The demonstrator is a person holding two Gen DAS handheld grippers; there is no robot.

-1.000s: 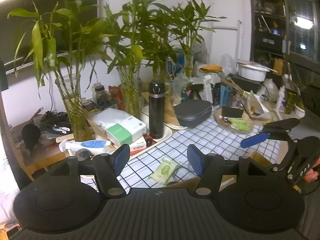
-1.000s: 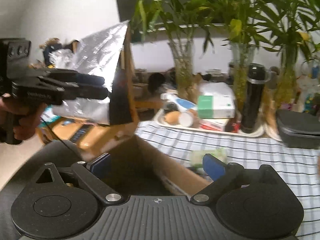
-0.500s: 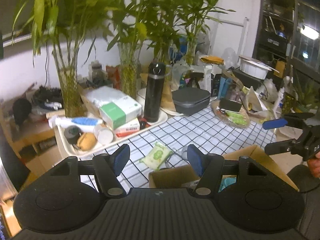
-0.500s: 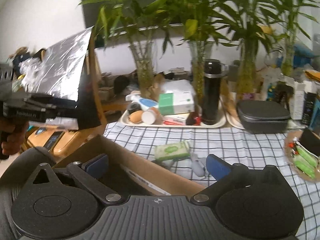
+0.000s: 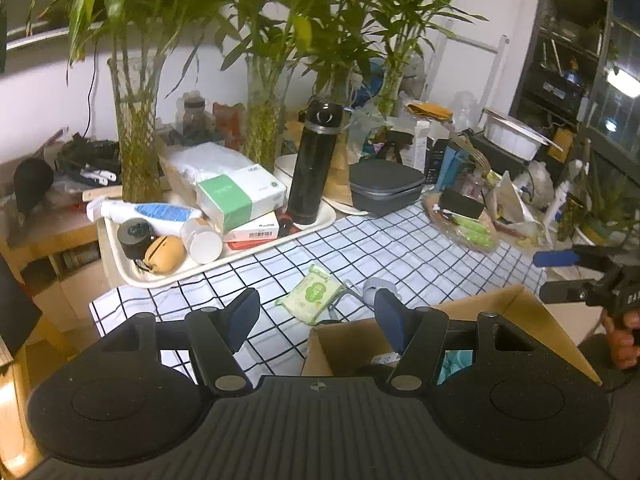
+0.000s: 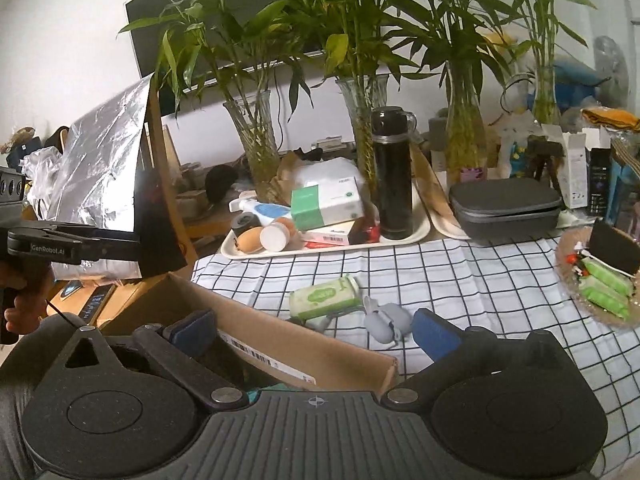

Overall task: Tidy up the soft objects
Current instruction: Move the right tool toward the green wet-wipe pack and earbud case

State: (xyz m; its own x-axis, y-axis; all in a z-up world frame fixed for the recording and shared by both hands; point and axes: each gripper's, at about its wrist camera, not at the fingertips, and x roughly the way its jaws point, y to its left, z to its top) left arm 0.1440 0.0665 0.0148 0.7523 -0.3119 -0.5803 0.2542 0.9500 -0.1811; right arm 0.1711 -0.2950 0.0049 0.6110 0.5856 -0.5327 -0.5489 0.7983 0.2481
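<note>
A green wipes pack (image 5: pixel 312 294) (image 6: pixel 324 298) and a small grey soft toy (image 5: pixel 374 286) (image 6: pixel 386 320) lie side by side on the checked tablecloth (image 6: pixel 460 276), just beyond an open cardboard box (image 5: pixel 532 320) (image 6: pixel 280 344). Something teal (image 5: pixel 456 360) shows inside the box. My left gripper (image 5: pixel 316 318) hovers open and empty over the box's near corner, with the pack ahead of it. My right gripper (image 6: pixel 314 332) stands wide open astride the box wall, one finger inside and the other beside the grey toy, touching nothing. Each gripper also shows in the other's view: right gripper (image 5: pixel 556 276), left gripper (image 6: pixel 100 242).
A cream tray (image 5: pixel 120 268) holds a tissue box (image 5: pixel 240 194), a black flask (image 5: pixel 314 164) and small bottles. Behind it stand glass vases of bamboo (image 6: pixel 252 148) and a grey case (image 6: pixel 504 204). A basket with green packs (image 6: pixel 600 284) sits right. A foil-lined box flap (image 6: pixel 104 176) stands upright left.
Both views have dipped, showing more of the tablecloth and the box. The right gripper has swung right, away from the foil flap, and its jaws have widened a little.
</note>
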